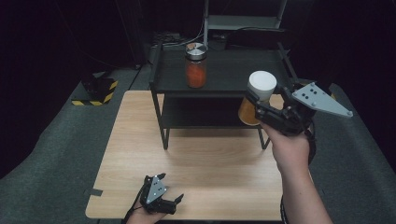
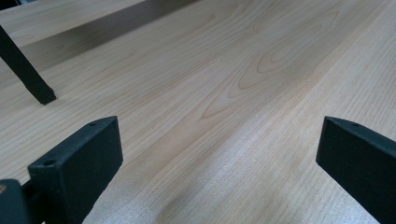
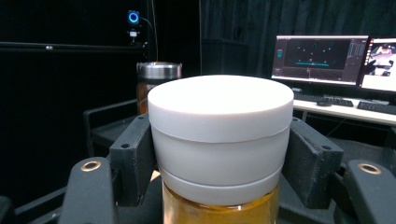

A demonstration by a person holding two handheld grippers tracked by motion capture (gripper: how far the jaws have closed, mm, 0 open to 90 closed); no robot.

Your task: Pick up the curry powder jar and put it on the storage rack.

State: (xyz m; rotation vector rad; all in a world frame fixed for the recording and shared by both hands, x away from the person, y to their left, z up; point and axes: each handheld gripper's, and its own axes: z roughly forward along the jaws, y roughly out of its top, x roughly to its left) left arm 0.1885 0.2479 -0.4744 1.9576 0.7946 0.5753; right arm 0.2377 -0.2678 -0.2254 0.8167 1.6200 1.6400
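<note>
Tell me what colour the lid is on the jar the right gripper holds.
White lid, clearest in the right gripper view.

A black two-tier shelf point(image 1: 219, 86) stands at the far edge of the wooden surface point(image 1: 196, 158); a steel-lidded jar of orange contents point(image 1: 195, 65) sits on its top tier; monitors point(image 3: 317, 58) glow beyond.

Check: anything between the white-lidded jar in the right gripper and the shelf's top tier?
Nothing visible blocks it. The right gripper holds the white-lidded jar by its lid at the shelf top's right front corner. The orange jar stands further left and back, apart from it.
</note>
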